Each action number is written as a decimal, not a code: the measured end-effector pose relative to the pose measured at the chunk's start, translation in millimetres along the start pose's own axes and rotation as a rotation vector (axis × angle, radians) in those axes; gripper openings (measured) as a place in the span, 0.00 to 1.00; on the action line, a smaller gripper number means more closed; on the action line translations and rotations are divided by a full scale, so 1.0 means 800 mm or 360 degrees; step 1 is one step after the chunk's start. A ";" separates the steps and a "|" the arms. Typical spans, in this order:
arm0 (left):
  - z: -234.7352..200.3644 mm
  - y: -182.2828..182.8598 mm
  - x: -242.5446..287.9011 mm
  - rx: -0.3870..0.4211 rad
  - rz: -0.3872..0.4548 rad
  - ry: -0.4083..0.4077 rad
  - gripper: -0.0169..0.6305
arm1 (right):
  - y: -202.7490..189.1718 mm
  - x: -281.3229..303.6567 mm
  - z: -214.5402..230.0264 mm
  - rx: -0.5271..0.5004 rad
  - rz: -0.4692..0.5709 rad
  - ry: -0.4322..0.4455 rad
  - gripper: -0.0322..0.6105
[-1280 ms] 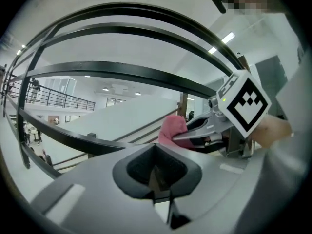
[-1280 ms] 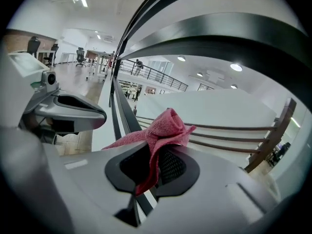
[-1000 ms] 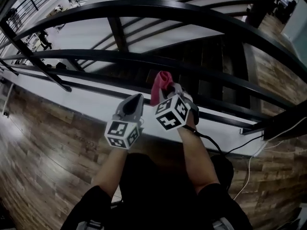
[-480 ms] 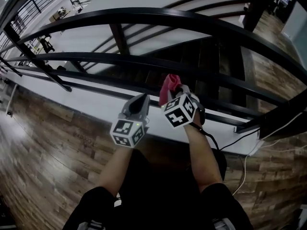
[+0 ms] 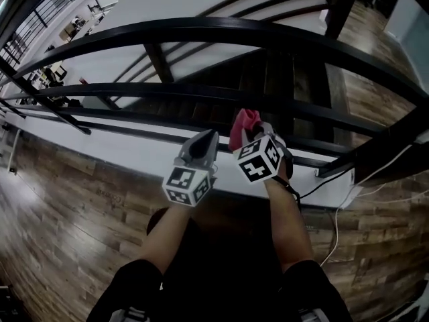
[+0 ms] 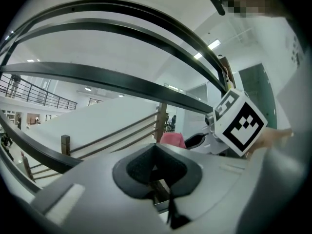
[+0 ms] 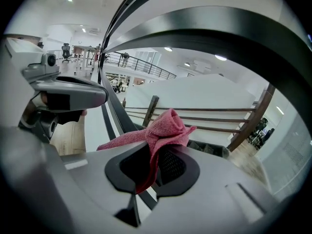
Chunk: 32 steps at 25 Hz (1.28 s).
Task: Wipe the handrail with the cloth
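Observation:
The black handrail (image 5: pixel 221 29) arches across the head view, with lower black rails (image 5: pixel 201 92) beneath it. A pink cloth (image 5: pixel 242 122) sticks up from my right gripper (image 5: pixel 249 134), which is shut on it just below the middle rail. In the right gripper view the cloth (image 7: pixel 163 130) is pinched between the jaws and bunches above them, under the broad handrail (image 7: pixel 219 33). My left gripper (image 5: pixel 202 145) hangs beside the right one, to its left, shut and holding nothing. In the left gripper view the cloth (image 6: pixel 171 139) shows past the closed jaws (image 6: pixel 156 167).
A wooden floor (image 5: pixel 60 200) and a white ledge (image 5: pixel 114 143) run under the railing. A dark stairwell (image 5: pixel 281 79) drops beyond the rails. A black post (image 5: pixel 382 143) and a white cable (image 5: pixel 335 237) are at the right. Distant people stand on a lower floor (image 5: pixel 50 76).
Both grippers and the cloth have drifted to the right and slightly lower in the head view, keeping side by side. The right gripper still clamps the cloth.

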State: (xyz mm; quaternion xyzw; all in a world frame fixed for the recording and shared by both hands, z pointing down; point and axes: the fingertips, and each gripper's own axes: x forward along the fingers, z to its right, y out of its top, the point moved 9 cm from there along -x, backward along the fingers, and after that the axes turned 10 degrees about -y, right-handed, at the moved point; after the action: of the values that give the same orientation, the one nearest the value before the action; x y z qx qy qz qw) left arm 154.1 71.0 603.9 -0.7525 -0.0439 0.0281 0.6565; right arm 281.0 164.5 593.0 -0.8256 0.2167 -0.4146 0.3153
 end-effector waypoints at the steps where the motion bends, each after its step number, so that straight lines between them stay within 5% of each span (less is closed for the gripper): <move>1: 0.006 -0.003 0.006 -0.0007 -0.0009 -0.0022 0.03 | -0.007 -0.003 0.005 0.0011 -0.0013 -0.0013 0.11; 32: 0.177 -0.045 0.164 -0.0087 -0.0129 -0.0450 0.03 | -0.171 -0.076 0.167 0.0171 -0.0232 -0.0378 0.11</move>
State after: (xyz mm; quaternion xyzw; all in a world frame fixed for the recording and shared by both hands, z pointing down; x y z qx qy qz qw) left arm 269.3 229.2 622.3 -0.7564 -0.1671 0.1061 0.6235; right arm 369.7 344.6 594.0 -0.8644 0.0949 -0.3469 0.3514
